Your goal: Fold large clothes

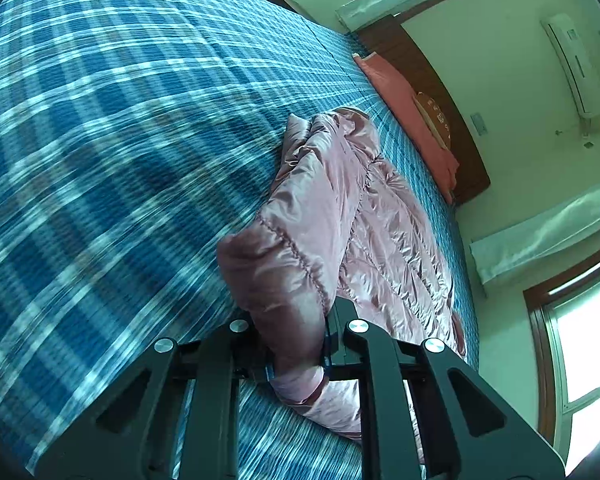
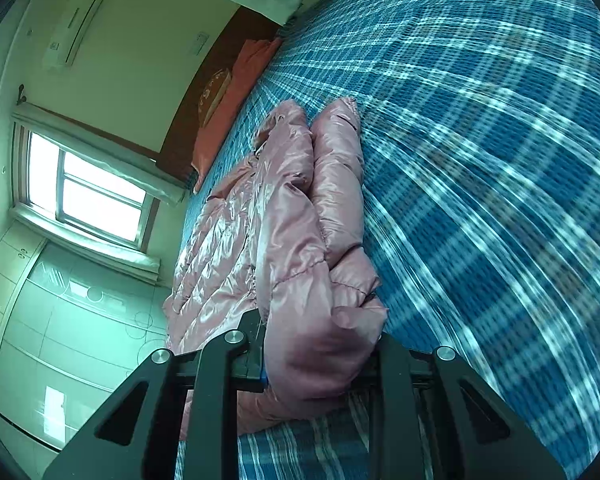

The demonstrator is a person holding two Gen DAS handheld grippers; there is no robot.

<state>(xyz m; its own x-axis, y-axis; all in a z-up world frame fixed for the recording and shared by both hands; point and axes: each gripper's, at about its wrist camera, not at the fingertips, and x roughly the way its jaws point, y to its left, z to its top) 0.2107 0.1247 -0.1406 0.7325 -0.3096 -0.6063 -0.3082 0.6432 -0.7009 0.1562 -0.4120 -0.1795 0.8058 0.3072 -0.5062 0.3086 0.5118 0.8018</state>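
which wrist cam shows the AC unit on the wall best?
Left wrist view: the air conditioner sits on the wall at upper right, its front panel and vent lines legible. In the right wrist view the same unit is at upper left, with its far end cropped by the lens edge.

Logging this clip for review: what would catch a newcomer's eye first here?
A shiny pink puffer jacket lies bunched on a blue plaid bedspread that fills most of both views. Each hand-held gripper, left and right, is shut on a fold of it at the near edge.
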